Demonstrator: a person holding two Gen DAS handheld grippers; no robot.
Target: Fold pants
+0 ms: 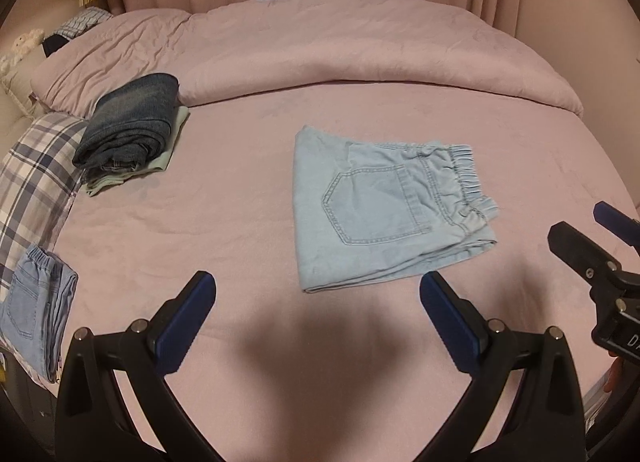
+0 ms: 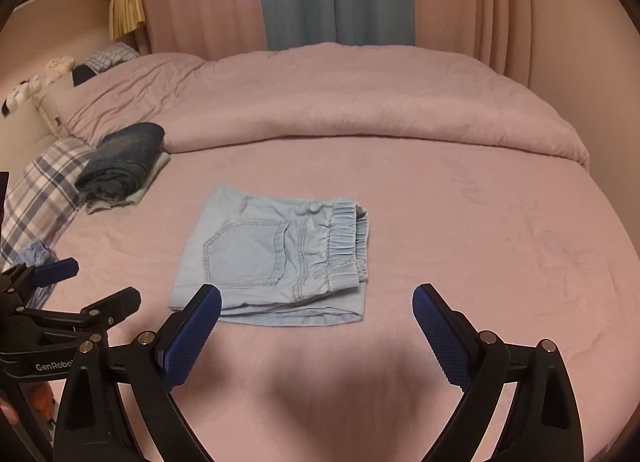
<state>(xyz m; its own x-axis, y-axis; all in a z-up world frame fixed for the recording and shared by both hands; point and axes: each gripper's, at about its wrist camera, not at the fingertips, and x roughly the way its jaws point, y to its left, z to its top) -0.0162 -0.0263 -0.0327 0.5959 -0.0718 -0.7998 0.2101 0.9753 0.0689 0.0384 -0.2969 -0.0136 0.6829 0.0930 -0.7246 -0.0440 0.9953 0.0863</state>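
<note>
Light blue denim pants [image 1: 380, 210] lie folded into a compact rectangle on the pink bed sheet [image 1: 240, 222], back pocket up, elastic waistband to the right. They also show in the right wrist view [image 2: 276, 258]. My left gripper [image 1: 318, 288] is open and empty, held just short of the pants' near edge. My right gripper [image 2: 316, 298] is open and empty, its left fingertip over the pants' near left corner. Each gripper shows at the edge of the other's view.
A stack of folded dark jeans [image 1: 132, 122] on a pale green garment lies at the back left. Another folded light denim piece [image 1: 36, 310] rests on a plaid pillow [image 1: 36, 174] at the left edge. A rolled pink duvet [image 1: 340, 46] lies across the far side.
</note>
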